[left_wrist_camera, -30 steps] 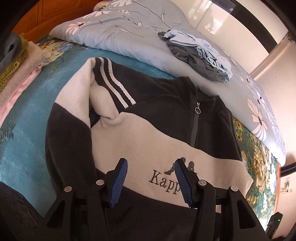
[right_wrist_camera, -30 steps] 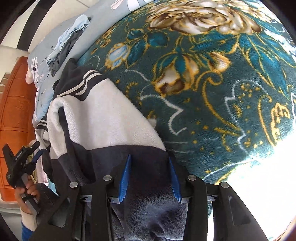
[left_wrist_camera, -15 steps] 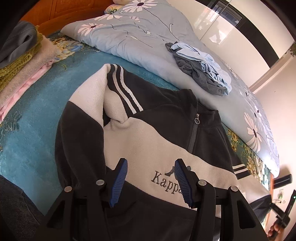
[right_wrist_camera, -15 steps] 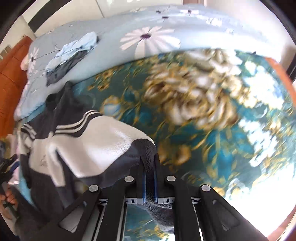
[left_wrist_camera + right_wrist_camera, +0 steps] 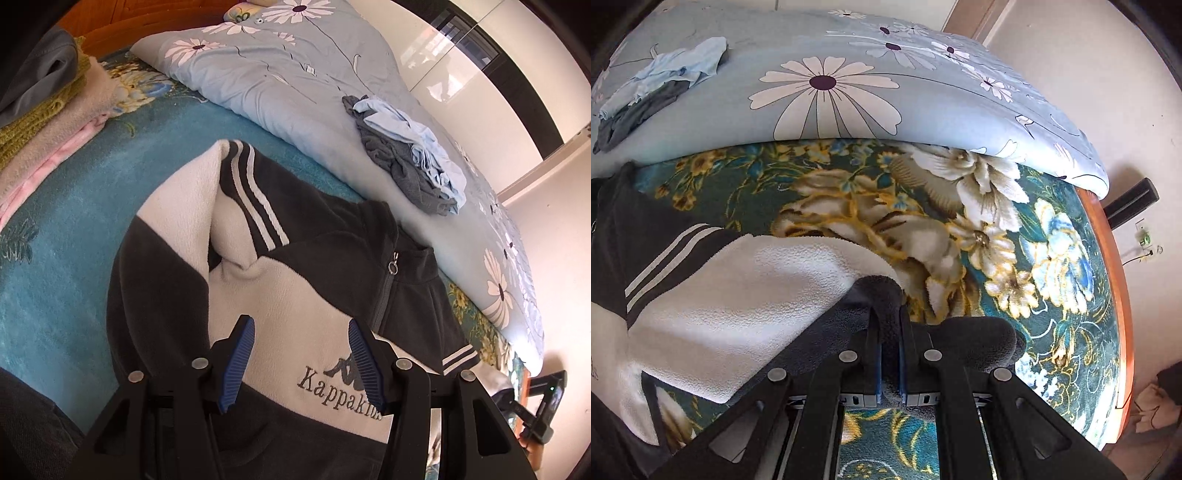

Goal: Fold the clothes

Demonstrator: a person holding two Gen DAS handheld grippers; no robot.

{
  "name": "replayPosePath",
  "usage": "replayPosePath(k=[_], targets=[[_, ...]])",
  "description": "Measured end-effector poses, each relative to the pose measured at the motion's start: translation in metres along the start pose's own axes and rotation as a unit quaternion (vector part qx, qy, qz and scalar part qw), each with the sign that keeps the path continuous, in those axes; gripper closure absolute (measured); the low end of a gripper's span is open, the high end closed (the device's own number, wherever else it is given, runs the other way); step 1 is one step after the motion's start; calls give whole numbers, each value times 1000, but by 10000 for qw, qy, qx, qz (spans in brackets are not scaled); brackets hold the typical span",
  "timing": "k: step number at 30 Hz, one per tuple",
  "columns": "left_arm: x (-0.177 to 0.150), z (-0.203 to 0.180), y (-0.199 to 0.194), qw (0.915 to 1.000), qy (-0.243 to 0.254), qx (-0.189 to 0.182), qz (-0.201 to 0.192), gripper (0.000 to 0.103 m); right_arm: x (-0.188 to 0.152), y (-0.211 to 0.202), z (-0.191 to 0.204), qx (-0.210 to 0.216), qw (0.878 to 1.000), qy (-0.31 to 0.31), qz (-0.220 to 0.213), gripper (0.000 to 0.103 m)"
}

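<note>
Fleece pullover (image 5: 280,295) front-up on bed (image 5: 66,229); one sleeve (image 5: 177,221) folded in; right hand-held gripper (image 5: 890,343) clenched on other sleeve (image 5: 746,295), spread outward; left hand-held gripper (image 5: 301,354) released above chest; body unfolded.

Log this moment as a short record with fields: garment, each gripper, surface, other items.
garment: dark grey and white fleece pullover, spread front-up, zip collar away from the person
left gripper: open, over the chest logo, holding nothing
right gripper: shut on the dark sleeve cuff, sleeve stretched out to the side
surface: teal flowered blanket on a bed
other items: light blue daisy quilt behind the pullover, a crumpled pile of grey and blue clothes on it; folded stack at the left edge
</note>
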State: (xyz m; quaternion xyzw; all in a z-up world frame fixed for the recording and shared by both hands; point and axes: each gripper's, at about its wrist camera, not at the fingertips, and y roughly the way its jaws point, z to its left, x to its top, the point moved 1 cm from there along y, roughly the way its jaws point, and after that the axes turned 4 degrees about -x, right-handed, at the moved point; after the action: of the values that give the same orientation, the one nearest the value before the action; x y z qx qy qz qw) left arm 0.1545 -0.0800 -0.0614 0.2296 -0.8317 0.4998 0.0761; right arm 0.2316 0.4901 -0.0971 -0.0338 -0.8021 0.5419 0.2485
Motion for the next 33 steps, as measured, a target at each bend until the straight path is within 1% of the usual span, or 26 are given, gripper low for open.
replayPosePath(k=[2,3,4,5,6,7,9,12,15,17,18,19,21,22,23,25,29,30,33], targets=[[21,6,-12,9999,-55,15,-99,46,2,-4,-3,120,9998,170,0,84],[33,10,-17,9998,13,160,-84,46,3,-10,-5,161,9995,277,-71,65],[43,14,-22,9991,121,396,-51,46,4,-20,-8,178,9987,411,-233,46],[52,22,-25,9975,191,685,-38,46,5,-31,-9,203,9975,543,-410,43],[59,31,-26,9954,191,934,0,46,4,-44,-9,237,9956,671,-605,42],[62,41,-25,9943,112,1059,74,45,3,-55,-6,300,9935,786,-770,42],[60,59,-14,9939,-176,1046,315,45,-3,-72,7,543,9893,942,-973,42],[42,63,19,9913,-169,1113,680,45,-18,-81,47,1130,9856,859,-925,42],[24,56,58,9801,206,1595,1160,45,-32,-81,95,1593,9834,530,-690,42],[16,58,72,9706,334,2006,1290,46,-38,-81,120,1840,9805,342,-603,42],[13,60,79,9654,387,2198,1349,48,-40,-82,127,1884,9799,272,-599,42],[13,64,79,9648,309,2245,1336,57,-42,-83,134,1928,9792,203,-596,42],[19,71,73,9695,76,2121,1221,72,-44,-85,147,2003,9780,87,-583,42],[23,74,69,9702,43,2132,1153,89,-44,-85,149,2017,9778,68,-565,42],[30,77,63,9703,46,2180,1050,92,-43,-84,150,2031,9776,49,-547,42],[44,84,50,9700,54,2277,846,93,-43,-83,154,2059,9772,11,-512,42],[85,107,22,9639,114,2621,467,94,-41,-81,161,2112,9764,-57,-439,42],[94,112,16,9598,170,2775,387,94,-41,-80,161,2120,9764,-58,-412,42],[122,126,9,9420,542,3304,241,94,-42,-74,161,2113,9770,-15,-288,42]])
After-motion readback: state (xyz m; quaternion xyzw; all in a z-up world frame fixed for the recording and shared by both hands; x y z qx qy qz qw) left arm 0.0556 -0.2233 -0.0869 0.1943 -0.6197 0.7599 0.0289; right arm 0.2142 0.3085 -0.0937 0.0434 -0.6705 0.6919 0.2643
